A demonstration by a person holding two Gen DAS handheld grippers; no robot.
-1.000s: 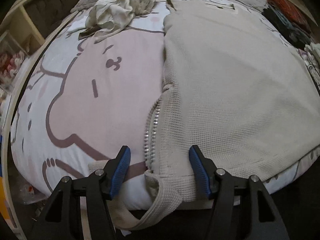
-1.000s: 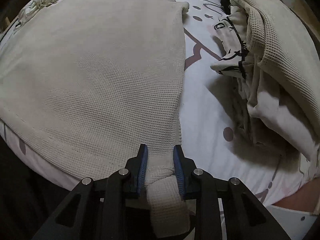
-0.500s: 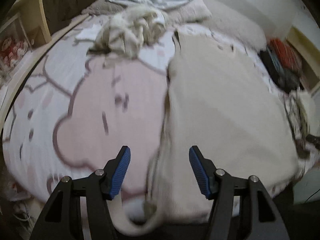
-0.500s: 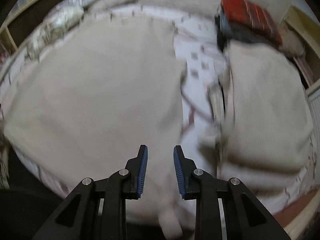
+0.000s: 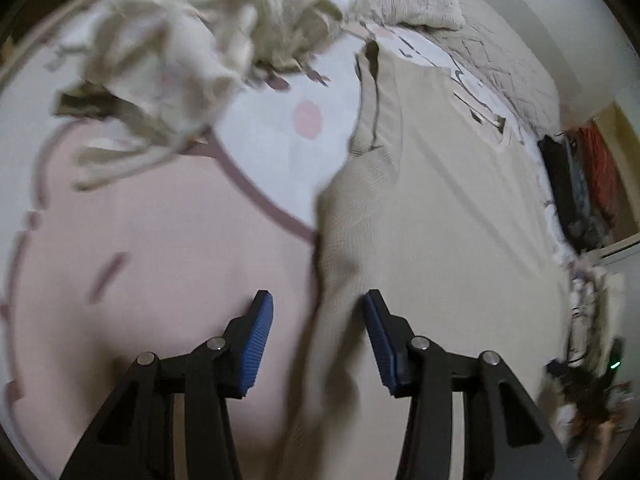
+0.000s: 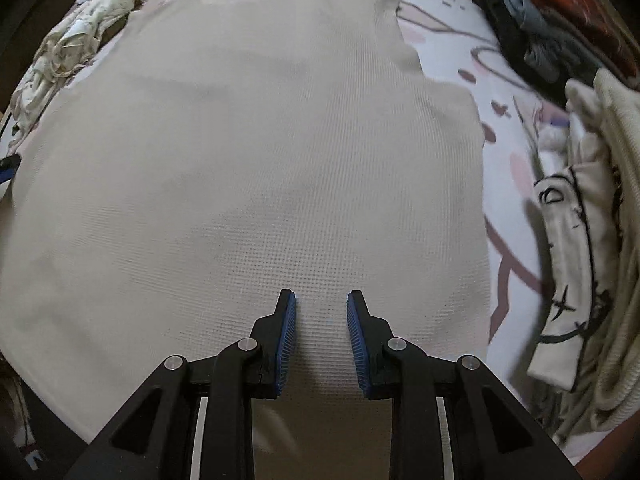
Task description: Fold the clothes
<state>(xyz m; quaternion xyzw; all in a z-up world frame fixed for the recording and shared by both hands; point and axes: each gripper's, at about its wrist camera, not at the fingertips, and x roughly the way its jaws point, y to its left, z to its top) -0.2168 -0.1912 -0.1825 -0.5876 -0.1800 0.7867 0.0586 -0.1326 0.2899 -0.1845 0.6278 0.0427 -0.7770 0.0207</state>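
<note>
Sweater (image 6: 248, 152) is lying flat on the bed (image 5: 160, 260), its long way running from 6 to 12 o'clock. Right gripper (image 6: 321, 332) is pinching a band of its cloth at 6 o'clock. Left gripper (image 5: 319, 340) is closing its half-spread fingers over the sweater's left edge, which is rising toward 12 between them. A pile (image 5: 192, 40) is sitting at 11.
</note>
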